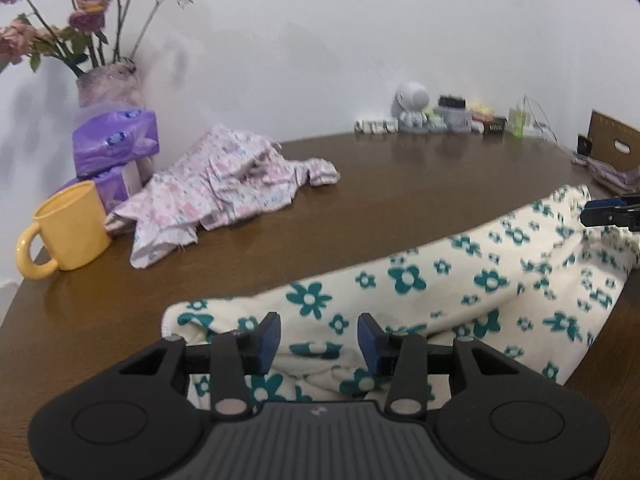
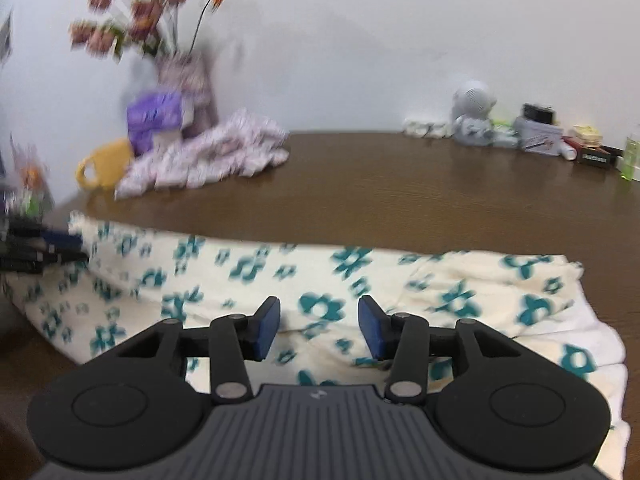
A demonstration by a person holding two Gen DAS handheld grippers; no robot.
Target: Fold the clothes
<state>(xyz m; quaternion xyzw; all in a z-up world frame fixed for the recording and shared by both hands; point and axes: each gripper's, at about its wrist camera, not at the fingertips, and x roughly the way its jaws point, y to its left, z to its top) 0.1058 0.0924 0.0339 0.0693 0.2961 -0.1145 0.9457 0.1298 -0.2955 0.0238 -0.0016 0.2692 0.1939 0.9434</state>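
Observation:
A cream garment with teal flowers (image 1: 460, 292) lies stretched along the near edge of the brown table (image 1: 360, 184). My left gripper (image 1: 319, 342) hovers open over its left end, blue pads apart with only cloth below them. My right gripper (image 2: 319, 326) is open above the same cream garment (image 2: 256, 272) near its middle; that view is blurred. Its tip shows at the right edge of the left wrist view as the right gripper (image 1: 612, 212). A crumpled pink-patterned garment (image 1: 224, 184) sits at the back left.
A yellow mug (image 1: 68, 232) and purple tissue packs (image 1: 116, 144) stand by a vase of dried flowers (image 1: 108, 80) at the left. A white figurine (image 1: 412, 106), small boxes and bottles line the back wall. A brown board (image 1: 616, 140) stands at far right.

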